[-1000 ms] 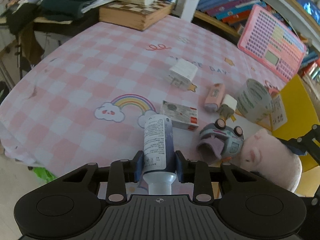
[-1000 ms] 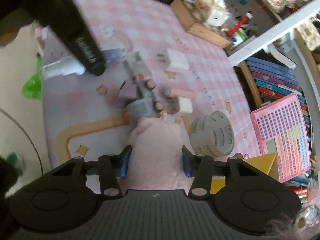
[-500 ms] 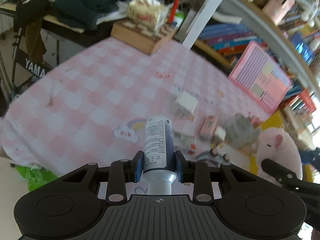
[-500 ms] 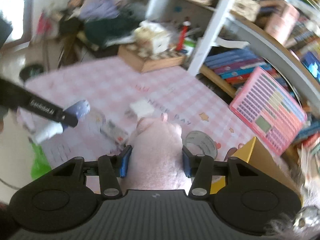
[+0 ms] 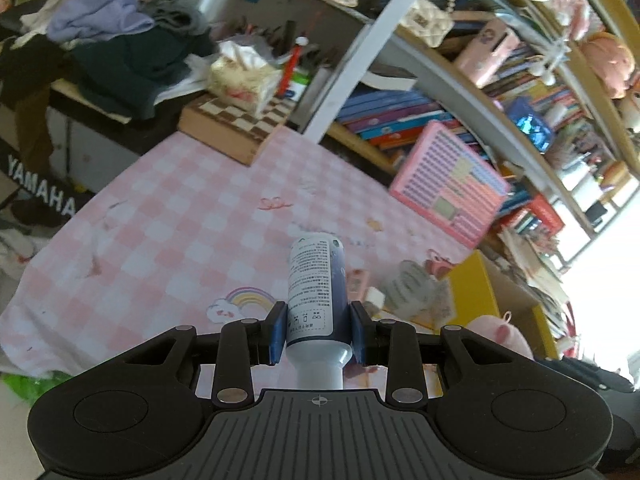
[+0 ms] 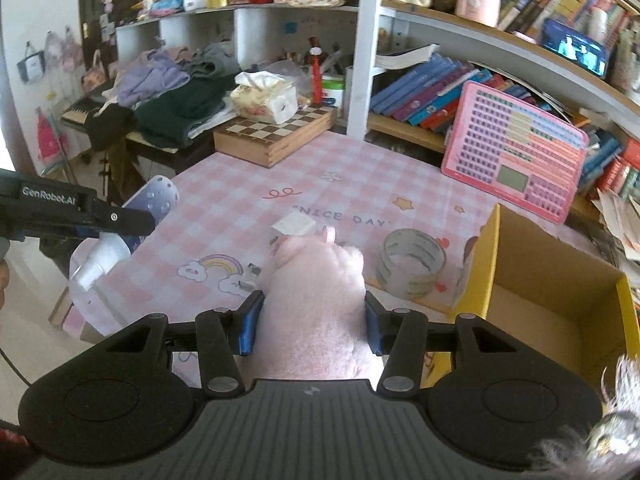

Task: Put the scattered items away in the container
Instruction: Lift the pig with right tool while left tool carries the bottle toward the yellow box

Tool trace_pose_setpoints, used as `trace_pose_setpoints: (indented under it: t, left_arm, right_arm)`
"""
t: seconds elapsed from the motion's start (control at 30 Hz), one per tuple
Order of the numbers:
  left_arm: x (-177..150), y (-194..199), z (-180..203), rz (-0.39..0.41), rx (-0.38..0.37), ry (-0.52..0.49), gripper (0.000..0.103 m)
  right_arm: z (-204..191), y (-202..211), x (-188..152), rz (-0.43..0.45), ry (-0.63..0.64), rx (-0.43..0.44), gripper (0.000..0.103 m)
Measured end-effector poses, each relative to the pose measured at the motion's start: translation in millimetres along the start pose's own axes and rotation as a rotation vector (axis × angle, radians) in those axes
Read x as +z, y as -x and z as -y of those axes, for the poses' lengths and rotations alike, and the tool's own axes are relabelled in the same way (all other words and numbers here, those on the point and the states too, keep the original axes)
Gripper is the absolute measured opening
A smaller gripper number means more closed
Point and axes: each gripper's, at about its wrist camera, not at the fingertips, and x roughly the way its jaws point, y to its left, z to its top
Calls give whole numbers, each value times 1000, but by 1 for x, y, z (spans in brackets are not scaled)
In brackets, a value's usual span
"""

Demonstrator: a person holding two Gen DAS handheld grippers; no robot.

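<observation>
Pink plush toy (image 6: 316,304) pinched between right gripper (image 6: 312,326) pads above checked tablecloth (image 6: 248,184), yellow box (image 6: 556,280) just right, left gripper (image 5: 318,334) clamps blue bottle (image 5: 316,284), neck toward camera.

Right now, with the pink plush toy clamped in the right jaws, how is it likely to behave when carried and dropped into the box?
The pink plush toy bulges past the jaws of the right gripper, so it is probably soft and squashes rather than slips. It looks light for its bulk. Dropped into the yellow box, it should land quietly and hardly roll.
</observation>
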Motion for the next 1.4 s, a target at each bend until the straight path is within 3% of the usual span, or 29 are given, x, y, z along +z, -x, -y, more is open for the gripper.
trace_pose_setpoints:
  t: [0.8, 1.4]
  left_arm:
    - [-36, 19, 30, -153, -176, -184, 31]
    - [-48, 0, 71, -239, -257, -314, 31]
  right_arm:
    - [-25, 52, -59, -44, -226, -136, 48]
    - [5, 68, -88, -75, -375, -244, 48]
